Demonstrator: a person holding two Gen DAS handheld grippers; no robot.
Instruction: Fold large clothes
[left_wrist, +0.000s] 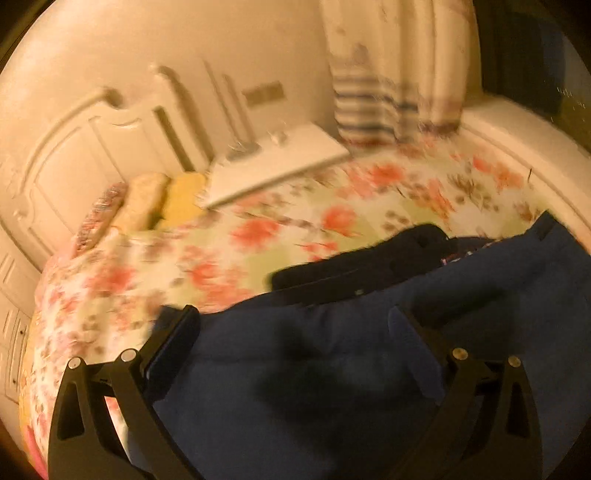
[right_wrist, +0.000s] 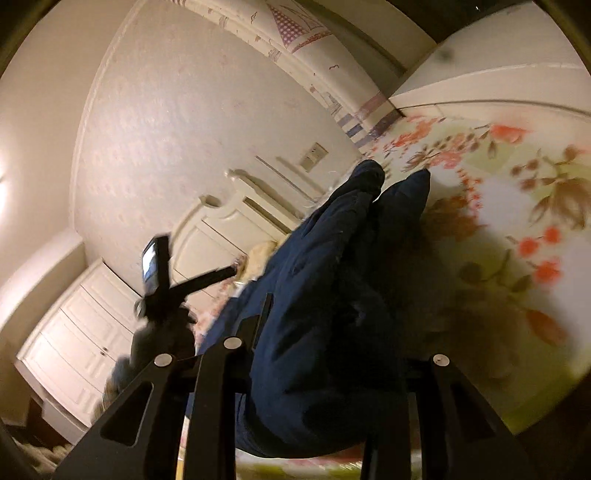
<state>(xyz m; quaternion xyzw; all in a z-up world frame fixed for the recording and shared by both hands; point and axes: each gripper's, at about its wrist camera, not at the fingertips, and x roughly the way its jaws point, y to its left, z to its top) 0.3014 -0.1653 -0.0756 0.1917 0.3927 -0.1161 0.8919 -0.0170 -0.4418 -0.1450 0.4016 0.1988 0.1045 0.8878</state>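
Observation:
A large navy blue garment (left_wrist: 332, 369) lies on a floral bedsheet (left_wrist: 221, 236). My left gripper (left_wrist: 291, 325) is open, its fingers wide apart just above the garment's near part. A darker folded part (left_wrist: 369, 258) lies at its far edge. In the right wrist view the same navy garment (right_wrist: 325, 295) bulges up between my fingers. My right gripper (right_wrist: 325, 332) looks shut on a bunched fold of it; its right finger is hidden by cloth. The left gripper (right_wrist: 159, 266) shows blurred at the left of that view.
A cream headboard (left_wrist: 92, 155) and several pillows (left_wrist: 147, 203) stand at the back left. A white bedside table (left_wrist: 273, 162) and striped curtain (left_wrist: 369, 107) are behind the bed. White cupboards (right_wrist: 85, 332) show at the left in the right wrist view.

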